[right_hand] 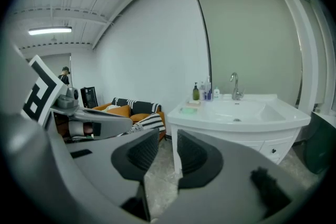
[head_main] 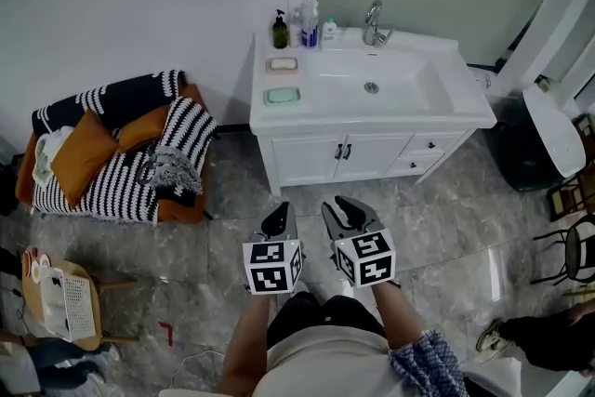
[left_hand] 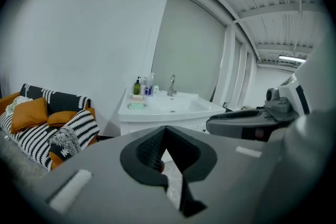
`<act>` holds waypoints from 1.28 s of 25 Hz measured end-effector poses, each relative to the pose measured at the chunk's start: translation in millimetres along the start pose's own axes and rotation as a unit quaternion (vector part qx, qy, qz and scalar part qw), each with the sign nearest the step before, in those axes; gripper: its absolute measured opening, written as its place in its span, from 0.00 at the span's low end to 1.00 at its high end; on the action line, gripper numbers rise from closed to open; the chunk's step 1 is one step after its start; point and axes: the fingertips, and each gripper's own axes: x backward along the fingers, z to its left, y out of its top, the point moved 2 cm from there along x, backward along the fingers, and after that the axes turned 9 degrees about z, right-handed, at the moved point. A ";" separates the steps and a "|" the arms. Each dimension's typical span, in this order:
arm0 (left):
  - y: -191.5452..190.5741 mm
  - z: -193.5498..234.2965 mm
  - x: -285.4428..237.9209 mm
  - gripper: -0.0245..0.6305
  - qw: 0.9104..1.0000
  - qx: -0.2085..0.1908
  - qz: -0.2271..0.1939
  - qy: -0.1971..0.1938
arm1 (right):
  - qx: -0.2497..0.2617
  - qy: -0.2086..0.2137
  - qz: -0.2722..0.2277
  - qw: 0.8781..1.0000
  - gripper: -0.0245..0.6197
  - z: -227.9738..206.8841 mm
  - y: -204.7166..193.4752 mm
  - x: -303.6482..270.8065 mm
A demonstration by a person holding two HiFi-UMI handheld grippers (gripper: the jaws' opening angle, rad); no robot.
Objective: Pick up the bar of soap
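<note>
Head view looks down on a white counter [head_main: 465,112] with a sink [head_main: 372,81] and a faucet [head_main: 374,23] at its back edge. Bottles [head_main: 296,25] crowd the back-left corner. The soap [head_main: 283,64], a pale bar on a dish, lies at the counter's left edge, toward the back. A green dish [head_main: 282,95] sits just in front of it on the same edge (whether that one holds soap too is unclear). Both grippers hang over the floor [head_main: 446,237], well short of the counter's front edge. The left gripper [left_hand: 166,127] has its jaws pressed together at the tips, with nothing between them. The right gripper [right_hand: 168,135] has its jaws spread and empty. A striped sofa [head_main: 121,153] stands left of the counter.
</note>
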 end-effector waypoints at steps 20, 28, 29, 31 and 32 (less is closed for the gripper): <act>23.6 33.8 -16.5 0.05 1.000 -0.012 -0.007 -0.001 | -0.004 -0.007 -0.037 0.999 0.21 0.1 37.0 -37.9; 28.8 41.5 -34.1 0.05 1.000 -0.006 0.002 0.004 | -0.005 0.008 -0.040 0.999 0.21 -12.9 52.2 -58.2; 30.5 42.5 -37.9 0.05 1.000 -0.004 0.003 0.005 | 0.001 0.008 -0.040 0.999 0.21 -14.8 55.2 -61.3; 33.2 43.6 -46.1 0.05 1.000 -0.001 0.004 0.007 | 0.010 0.009 -0.035 0.999 0.21 -19.6 56.9 -67.9; 35.0 43.7 -50.3 0.05 1.000 0.000 0.004 0.008 | 0.011 0.010 -0.032 0.999 0.21 -22.8 56.7 -71.4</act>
